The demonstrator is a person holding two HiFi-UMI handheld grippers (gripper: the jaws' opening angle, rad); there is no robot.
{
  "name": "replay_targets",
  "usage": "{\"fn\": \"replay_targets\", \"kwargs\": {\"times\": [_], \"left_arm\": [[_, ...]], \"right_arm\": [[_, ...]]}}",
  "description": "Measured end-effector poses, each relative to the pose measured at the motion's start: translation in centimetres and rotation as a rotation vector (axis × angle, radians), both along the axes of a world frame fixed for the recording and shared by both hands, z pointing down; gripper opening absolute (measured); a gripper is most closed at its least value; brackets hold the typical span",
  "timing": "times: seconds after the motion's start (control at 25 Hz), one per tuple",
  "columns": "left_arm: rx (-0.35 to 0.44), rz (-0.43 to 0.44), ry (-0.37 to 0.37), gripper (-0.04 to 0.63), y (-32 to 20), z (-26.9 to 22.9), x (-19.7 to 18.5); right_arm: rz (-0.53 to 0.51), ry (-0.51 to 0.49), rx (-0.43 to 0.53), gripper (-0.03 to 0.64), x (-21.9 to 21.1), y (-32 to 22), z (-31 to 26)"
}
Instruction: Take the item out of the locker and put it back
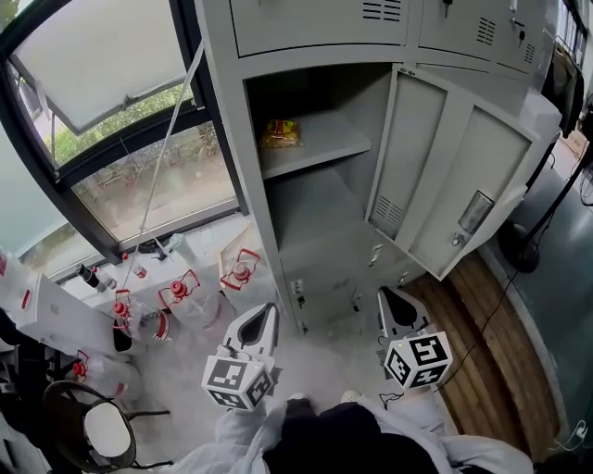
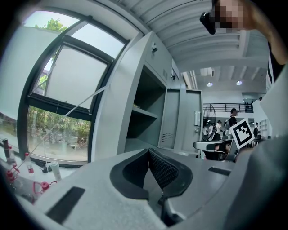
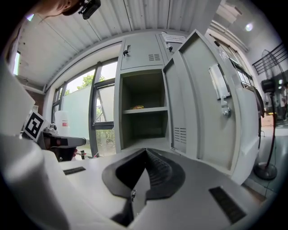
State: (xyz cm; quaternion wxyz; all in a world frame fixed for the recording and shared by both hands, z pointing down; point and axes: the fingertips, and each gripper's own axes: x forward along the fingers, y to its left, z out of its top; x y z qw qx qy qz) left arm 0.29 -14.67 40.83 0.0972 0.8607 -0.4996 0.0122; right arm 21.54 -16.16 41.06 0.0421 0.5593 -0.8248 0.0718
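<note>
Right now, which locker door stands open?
The tall door below the top row, swung out to the right; the small vented doors above it are shut.

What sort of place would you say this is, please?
Probably a workshop or lab hall rather than a home: a bank of grey metal lockers stands beside a large window, the ceiling is corrugated metal, and clear plastic jugs with red fittings crowd the floor.
</note>
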Motion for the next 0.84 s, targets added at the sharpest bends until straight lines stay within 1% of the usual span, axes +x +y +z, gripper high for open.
{"fn": "replay_targets", "kwargs": {"times": [0.16,0.84], "left_arm": [[0.007,-0.012,0.002,0.008,-0.3,-0.2,0.2],[0.0,-0.046,0.015,0.008,-1.2,0.1,0.4]], "right_arm": [[-0.013,0.018,0.01,-0.002,-0.1,-0.5,-0.3],[-0.041,0.028,0.0,-0.002,-0.4,-1.6,0.0]]}}
